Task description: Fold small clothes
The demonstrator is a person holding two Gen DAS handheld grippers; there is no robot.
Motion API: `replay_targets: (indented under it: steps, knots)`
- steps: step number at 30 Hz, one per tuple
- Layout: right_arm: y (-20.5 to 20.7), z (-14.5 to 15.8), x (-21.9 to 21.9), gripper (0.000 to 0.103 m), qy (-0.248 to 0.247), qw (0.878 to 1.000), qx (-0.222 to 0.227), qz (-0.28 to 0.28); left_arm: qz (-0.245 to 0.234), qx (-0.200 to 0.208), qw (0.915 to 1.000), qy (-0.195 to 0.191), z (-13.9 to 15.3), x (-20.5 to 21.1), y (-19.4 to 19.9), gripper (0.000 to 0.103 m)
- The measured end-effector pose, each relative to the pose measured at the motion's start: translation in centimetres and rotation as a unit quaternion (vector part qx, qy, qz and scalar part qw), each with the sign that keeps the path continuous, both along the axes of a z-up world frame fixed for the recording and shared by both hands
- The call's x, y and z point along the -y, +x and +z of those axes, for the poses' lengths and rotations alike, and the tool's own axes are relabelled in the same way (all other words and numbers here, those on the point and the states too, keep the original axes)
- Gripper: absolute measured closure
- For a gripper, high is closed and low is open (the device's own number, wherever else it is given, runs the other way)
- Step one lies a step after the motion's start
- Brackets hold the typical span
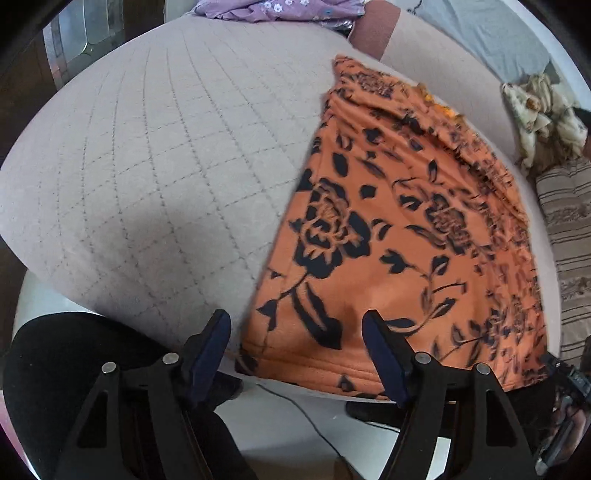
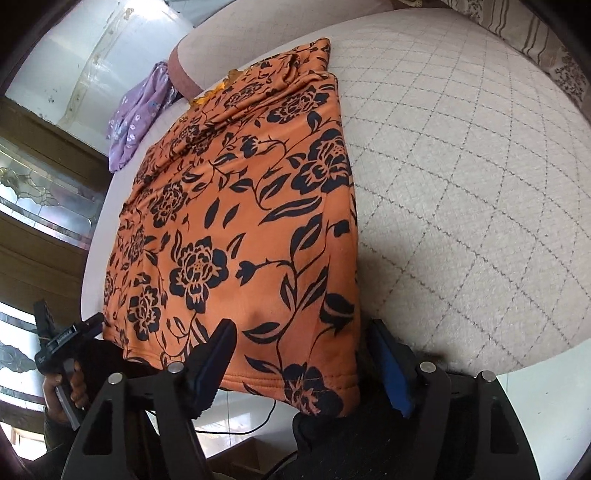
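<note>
An orange garment with a black flower print [image 1: 406,229] lies flat on a quilted beige bed [image 1: 155,155]; it also shows in the right wrist view [image 2: 240,229]. Its near hem hangs over the bed's front edge. My left gripper [image 1: 295,332] is open, its jaws standing either side of the garment's near left corner, holding nothing. My right gripper [image 2: 301,339] is open, its jaws standing either side of the garment's near right corner, holding nothing. The left gripper [image 2: 70,332] also appears at the far left of the right wrist view.
A purple flowered garment [image 1: 280,9] lies at the bed's far end, also visible in the right wrist view [image 2: 136,110]. A crumpled cream cloth [image 1: 543,114] and a striped pillow [image 1: 569,236] sit at the right. A cable [image 1: 306,417] runs on the floor below.
</note>
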State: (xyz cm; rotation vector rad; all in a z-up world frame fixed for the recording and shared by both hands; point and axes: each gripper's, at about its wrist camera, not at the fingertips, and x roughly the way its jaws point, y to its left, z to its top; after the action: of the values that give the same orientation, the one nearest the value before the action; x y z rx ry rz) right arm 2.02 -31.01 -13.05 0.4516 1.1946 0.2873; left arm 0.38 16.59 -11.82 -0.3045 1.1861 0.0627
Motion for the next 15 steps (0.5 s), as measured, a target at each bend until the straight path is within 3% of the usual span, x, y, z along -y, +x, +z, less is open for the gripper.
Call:
replay_targets:
  steps: [4,6,7,11,15]
  knots:
    - [0.3,-0.3,-0.1,0.041,-0.008,1.000,-0.005,0.000,0.004,-0.011,0.9999,0.011,-0.8,-0.3,-0.1,0.050]
    - [0.4,-0.3,-0.2,0.057,-0.013,1.000,-0.006,0.002,0.001,-0.007,0.9999,0.013,-0.7,-0.4,-0.2,0.080]
    - [0.4,-0.4,-0.3,0.062,-0.015,1.000,-0.006,0.004,-0.003,-0.005,1.0000,0.006,-0.6,-0.5,-0.3,0.090]
    - [0.4,-0.4,-0.1,0.081,-0.018,1.000,-0.005,0.000,-0.005,0.001,0.9999,-0.012,0.0,-0.4,-0.5,0.095]
    - [-0.1,1.1,0.3,0.083,-0.010,1.000,0.021,-0.012,-0.005,0.034,0.9991,-0.024,2.7,-0.7,-1.4,0.095]
